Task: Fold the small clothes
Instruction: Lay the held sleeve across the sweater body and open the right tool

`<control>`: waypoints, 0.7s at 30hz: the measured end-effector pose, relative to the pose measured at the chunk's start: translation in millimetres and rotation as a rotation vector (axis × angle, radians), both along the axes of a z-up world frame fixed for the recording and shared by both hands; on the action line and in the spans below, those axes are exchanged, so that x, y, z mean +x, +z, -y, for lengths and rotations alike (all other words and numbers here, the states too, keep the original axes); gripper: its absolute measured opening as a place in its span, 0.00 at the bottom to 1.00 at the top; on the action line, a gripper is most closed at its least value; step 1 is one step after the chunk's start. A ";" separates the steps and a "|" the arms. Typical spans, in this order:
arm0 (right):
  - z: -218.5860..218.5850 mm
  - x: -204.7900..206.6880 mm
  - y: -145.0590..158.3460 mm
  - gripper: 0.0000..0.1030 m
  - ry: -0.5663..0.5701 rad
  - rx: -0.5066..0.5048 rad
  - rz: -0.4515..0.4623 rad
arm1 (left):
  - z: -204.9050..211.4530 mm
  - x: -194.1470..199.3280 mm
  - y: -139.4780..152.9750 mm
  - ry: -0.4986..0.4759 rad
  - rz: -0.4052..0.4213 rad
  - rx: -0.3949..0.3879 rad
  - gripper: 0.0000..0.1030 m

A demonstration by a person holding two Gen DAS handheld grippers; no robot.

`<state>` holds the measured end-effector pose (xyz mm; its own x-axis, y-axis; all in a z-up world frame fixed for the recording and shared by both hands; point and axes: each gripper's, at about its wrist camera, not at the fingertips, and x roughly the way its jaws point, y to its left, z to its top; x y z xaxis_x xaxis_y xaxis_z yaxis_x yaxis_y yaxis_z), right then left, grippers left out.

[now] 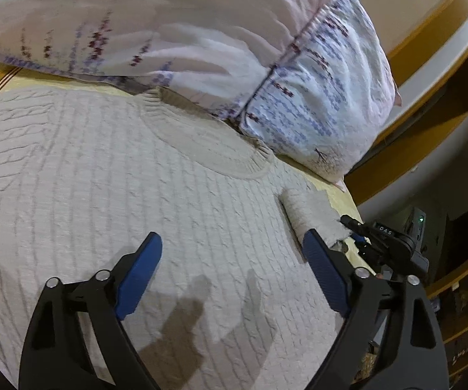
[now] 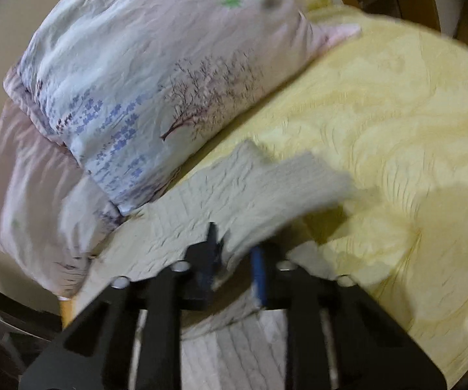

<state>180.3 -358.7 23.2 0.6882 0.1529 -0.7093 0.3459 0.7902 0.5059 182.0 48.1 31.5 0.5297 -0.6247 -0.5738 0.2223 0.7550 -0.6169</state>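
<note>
- Sweater (image 1: 104, 169), one cream cable-knit, lay flat on the yellow bedspread (image 2: 396, 113), its neckline against one printed pillow (image 1: 315, 91)
- Left gripper (image 1: 232, 247) hovered wide over the knit, gripping nothing
- Right gripper (image 2: 234, 253) pinched the sleeve (image 2: 266, 188); only its view showed the cloth between the blue pads, blurred

I count one cream cable-knit sweater (image 1: 110, 175), with one short sleeve (image 1: 311, 217) showing at its side. There is one pillow (image 1: 175, 29) in a printed lavender-and-tree case, and one yellow quilted bedspread (image 2: 396, 104) under it all. I hold two grippers, my left gripper (image 1: 234, 256) and my right gripper (image 2: 234, 253), each with two blue-padded fingers.
</note>
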 end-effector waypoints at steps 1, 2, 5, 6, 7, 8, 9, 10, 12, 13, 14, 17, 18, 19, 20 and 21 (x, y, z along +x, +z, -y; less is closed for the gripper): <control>-9.9 0.1 10.3 0.08 0.031 -0.041 0.035 | -4.4 0.8 -0.1 0.005 -0.002 -0.014 0.82; -19.7 0.8 19.1 0.08 0.064 -0.068 0.066 | -9.5 1.6 -0.2 0.015 -0.006 -0.028 0.82; -71.3 8.4 48.1 0.08 0.226 -0.129 0.172 | -22.5 3.9 -0.2 0.046 -0.012 -0.070 0.81; -86.2 10.0 53.1 0.08 0.273 -0.138 0.191 | -28.0 4.7 -0.8 0.057 -0.017 -0.095 0.81; -112.3 13.9 58.2 0.08 0.360 -0.148 0.210 | -33.7 4.8 -2.4 0.069 -0.023 -0.126 0.81; -135.2 17.7 59.1 0.08 0.443 -0.156 0.207 | -37.6 4.5 -3.6 0.079 -0.027 -0.147 0.81; -159.3 22.2 56.5 0.09 0.535 -0.168 0.186 | -44.6 4.1 -5.9 0.098 -0.035 -0.176 0.81; -190.0 28.1 47.5 0.12 0.662 -0.170 0.140 | -50.6 3.8 -8.1 0.114 -0.042 -0.197 0.81; -231.9 34.0 24.3 0.21 0.824 -0.170 0.048 | -58.6 4.7 -12.2 0.145 -0.058 -0.216 0.81; -241.2 33.5 16.7 0.25 0.853 -0.177 0.027 | -61.6 5.0 -14.5 0.156 -0.068 -0.220 0.81; -244.0 32.2 13.3 0.28 0.861 -0.174 0.023 | -64.3 5.0 -16.8 0.162 -0.077 -0.223 0.81; -228.5 25.0 12.1 0.45 0.830 -0.103 0.030 | -64.4 7.4 -21.1 0.167 -0.092 -0.218 0.81; -218.5 22.7 13.0 0.46 0.806 -0.084 0.030 | -61.7 9.4 -21.7 0.163 -0.096 -0.210 0.79; -204.0 20.9 15.2 0.46 0.768 -0.062 0.031 | -58.5 11.7 -22.6 0.155 -0.099 -0.210 0.76; -187.9 18.2 17.5 0.46 0.725 -0.042 0.035 | -55.1 14.1 -23.8 0.153 -0.110 -0.206 0.74; -179.7 16.9 19.1 0.46 0.698 -0.034 0.038 | -55.3 14.1 -24.8 0.158 -0.115 -0.196 0.73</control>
